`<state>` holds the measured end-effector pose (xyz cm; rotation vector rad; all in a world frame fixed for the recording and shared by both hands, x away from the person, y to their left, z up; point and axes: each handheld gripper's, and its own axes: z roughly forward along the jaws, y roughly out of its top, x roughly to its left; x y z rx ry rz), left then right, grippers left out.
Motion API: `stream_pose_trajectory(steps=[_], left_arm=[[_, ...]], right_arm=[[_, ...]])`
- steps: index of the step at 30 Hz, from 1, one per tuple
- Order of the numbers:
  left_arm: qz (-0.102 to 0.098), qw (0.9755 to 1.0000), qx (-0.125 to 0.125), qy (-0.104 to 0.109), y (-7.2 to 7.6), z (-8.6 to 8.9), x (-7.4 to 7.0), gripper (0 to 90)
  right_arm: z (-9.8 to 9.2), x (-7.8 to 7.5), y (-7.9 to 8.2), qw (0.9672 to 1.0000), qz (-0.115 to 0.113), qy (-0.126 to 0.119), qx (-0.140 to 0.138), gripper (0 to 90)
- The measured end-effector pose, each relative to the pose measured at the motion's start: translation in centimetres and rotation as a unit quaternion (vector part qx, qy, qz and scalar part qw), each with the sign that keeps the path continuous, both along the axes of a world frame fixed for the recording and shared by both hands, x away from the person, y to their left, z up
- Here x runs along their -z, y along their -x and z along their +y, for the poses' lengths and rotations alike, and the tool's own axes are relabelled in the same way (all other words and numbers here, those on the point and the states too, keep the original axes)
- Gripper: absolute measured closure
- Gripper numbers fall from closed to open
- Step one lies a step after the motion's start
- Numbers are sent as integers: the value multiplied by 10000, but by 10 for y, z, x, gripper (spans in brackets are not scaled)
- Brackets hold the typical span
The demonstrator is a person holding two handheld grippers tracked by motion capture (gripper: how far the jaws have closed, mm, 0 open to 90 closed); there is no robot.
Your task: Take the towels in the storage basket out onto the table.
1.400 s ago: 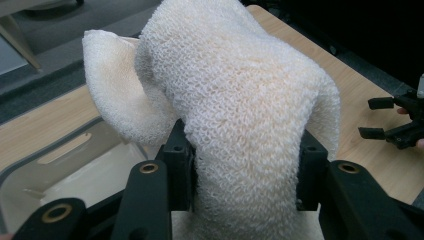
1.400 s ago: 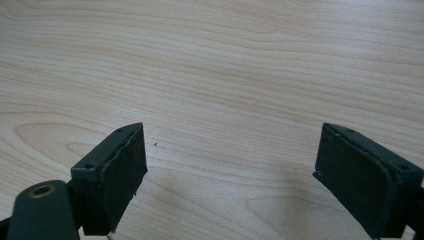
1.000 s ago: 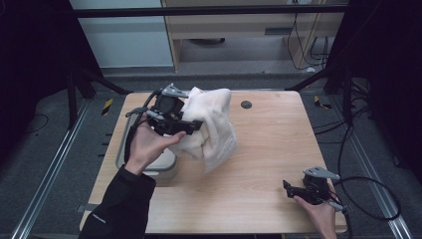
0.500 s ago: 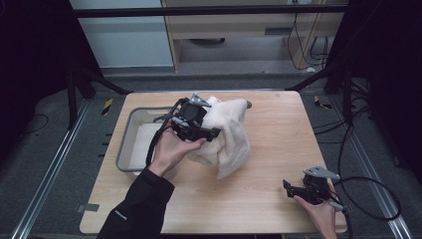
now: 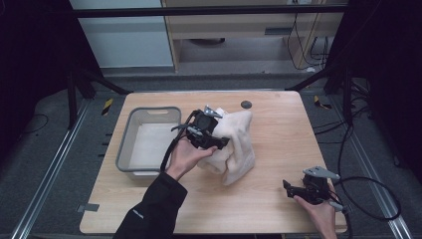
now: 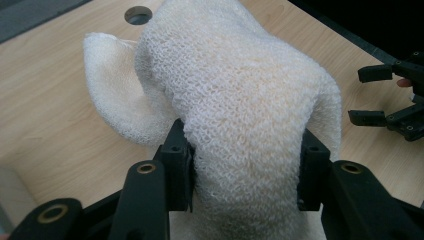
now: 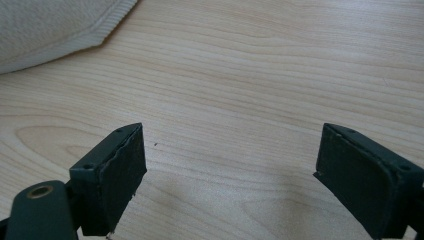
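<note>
A thick cream towel [image 5: 240,145] hangs bunched over the middle of the wooden table [image 5: 278,134], its lower end touching the wood. My left gripper [image 5: 221,142] is shut on a fat fold of it, held from the left by the person's hand. In the left gripper view the towel [image 6: 235,90] bulges between the two black jaws of my left gripper [image 6: 245,172]. My right gripper [image 5: 287,189] rests near the front right edge, open with nothing in it. In its own view, my right gripper [image 7: 230,172] stands with jaws wide apart over bare wood, and a towel corner [image 7: 50,27] lies at the upper left.
A grey plastic bin [image 5: 125,141] with a pale floor stands on the table's left half, just left of the towel. A small round hole [image 5: 246,104] sits near the far edge. Cables trail off the right side. The right gripper [image 6: 387,97] also appears far right in the left gripper view.
My left gripper has carried the towel rightward, from above the bin to the table's middle, and lowered it. The right gripper has stayed put.
</note>
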<state>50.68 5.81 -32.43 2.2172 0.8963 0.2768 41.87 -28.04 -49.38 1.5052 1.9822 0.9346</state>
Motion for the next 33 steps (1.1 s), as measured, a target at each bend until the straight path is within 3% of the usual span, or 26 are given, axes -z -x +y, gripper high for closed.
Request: stream_pose_trajectory(steps=[4, 14, 24, 33], left_arm=[[127, 9999, 41, 43, -2, -5, 14, 527], [289, 9994, 187, -94, -3, -17, 47, 494], [336, 9987, 278, -256, -2, -23, 69, 422], [502, 9969, 421, -430, -1, -23, 84, 334]], right_arm=[[0, 0, 0, 10000, -1, 13, -4, 123], [0, 0, 0, 10000, 24, 27, 6, 121], [1, 1, 0, 10000, 35, 68, -26, 114], [1, 1, 0, 10000, 39, 82, -37, 114]])
